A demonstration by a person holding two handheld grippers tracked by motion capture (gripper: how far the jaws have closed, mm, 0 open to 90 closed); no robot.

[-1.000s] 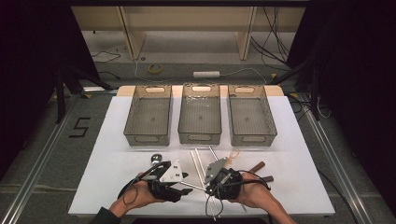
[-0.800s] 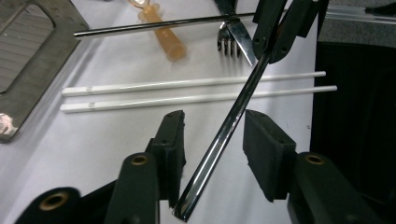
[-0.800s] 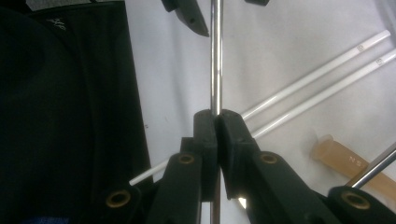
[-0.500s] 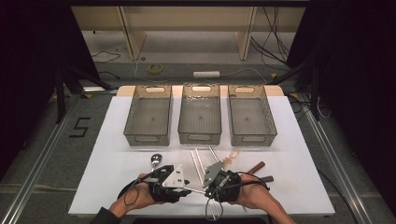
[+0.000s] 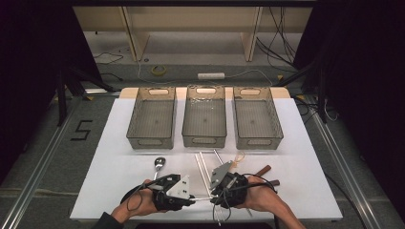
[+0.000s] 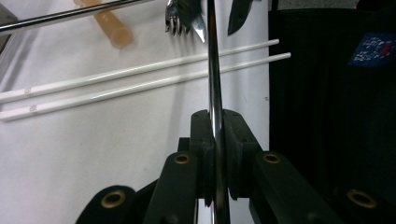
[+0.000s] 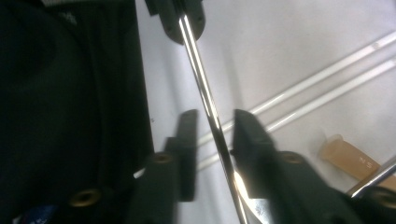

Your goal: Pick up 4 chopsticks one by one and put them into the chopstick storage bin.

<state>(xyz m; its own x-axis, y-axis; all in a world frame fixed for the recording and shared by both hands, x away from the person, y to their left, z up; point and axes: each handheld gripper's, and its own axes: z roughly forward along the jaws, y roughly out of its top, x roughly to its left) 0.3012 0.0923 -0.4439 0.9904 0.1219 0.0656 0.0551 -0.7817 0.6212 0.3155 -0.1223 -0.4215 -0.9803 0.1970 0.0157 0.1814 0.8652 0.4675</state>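
Observation:
A slim shiny metal utensil handle (image 5: 203, 198) spans the gap between my two grippers near the table's front edge. My left gripper (image 5: 193, 199) has just been closing, and in the left gripper view (image 6: 215, 140) its pads are clamped on the handle (image 6: 212, 70). My right gripper (image 5: 213, 195) has just been opening. In the right gripper view (image 7: 217, 135) its jaws stand apart, with the handle (image 7: 205, 98) running between them unpressed. Farther along the handle, the left gripper's jaws show at the top of that view.
Three empty mesh bins (image 5: 152, 138) (image 5: 204, 139) (image 5: 258, 140) stand in a row across the table's middle. Two white chopsticks (image 5: 203, 167), a spoon (image 5: 160, 164), a fork (image 6: 180, 18), an orange tube (image 6: 109, 23) and brown-handled utensils (image 5: 262, 170) lie in front of them.
Both hands have kept their place at the front edge. The high view is too distant to show the jaws moving.

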